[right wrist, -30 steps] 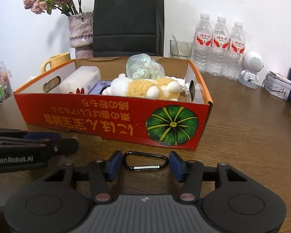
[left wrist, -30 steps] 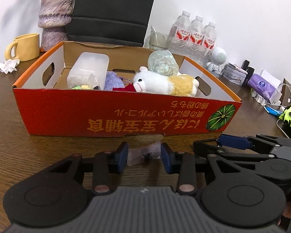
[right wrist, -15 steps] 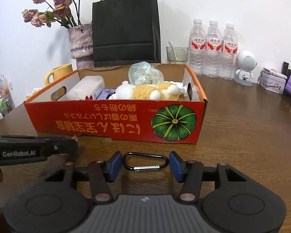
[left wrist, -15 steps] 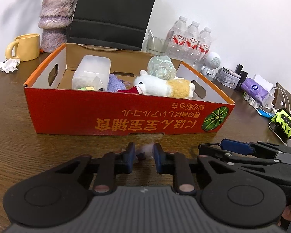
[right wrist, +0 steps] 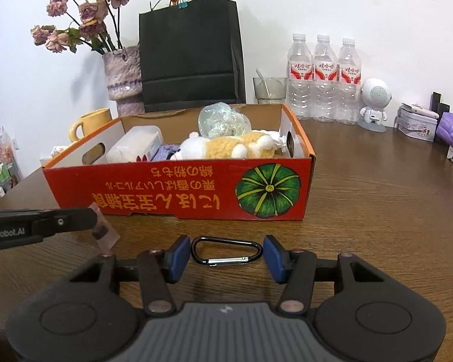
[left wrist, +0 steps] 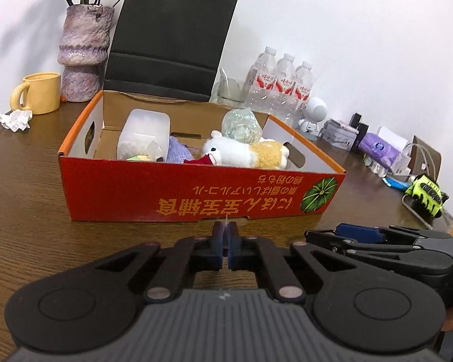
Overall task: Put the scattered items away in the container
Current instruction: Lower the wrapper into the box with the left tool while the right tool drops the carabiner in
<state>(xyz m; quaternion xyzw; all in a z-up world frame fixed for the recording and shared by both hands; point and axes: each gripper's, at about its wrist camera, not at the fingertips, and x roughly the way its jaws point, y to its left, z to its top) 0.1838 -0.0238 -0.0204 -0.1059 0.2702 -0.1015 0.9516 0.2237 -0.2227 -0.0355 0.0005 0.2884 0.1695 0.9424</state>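
A red cardboard box (left wrist: 196,193) (right wrist: 178,190) stands on the wooden table and holds a plush toy (left wrist: 244,154), a clear plastic tub (left wrist: 145,132) and a crumpled clear bag (left wrist: 241,123). My left gripper (left wrist: 225,241) is shut on a small clear plastic packet (right wrist: 104,230), held just above the table in front of the box. My right gripper (right wrist: 225,253) is open, its fingers on either side of a black carabiner (right wrist: 226,252) that lies flat on the table.
Behind the box stand a black paper bag (right wrist: 190,54), a vase with dried roses (right wrist: 123,75), a yellow mug (left wrist: 42,92), three water bottles (right wrist: 324,75) and a glass (right wrist: 270,90). A white robot figure (right wrist: 374,102), tins and tissue packs sit at the right.
My left gripper closed on the small clear packet and lifted a little, drawing back from the box. My right gripper stayed open around the carabiner.
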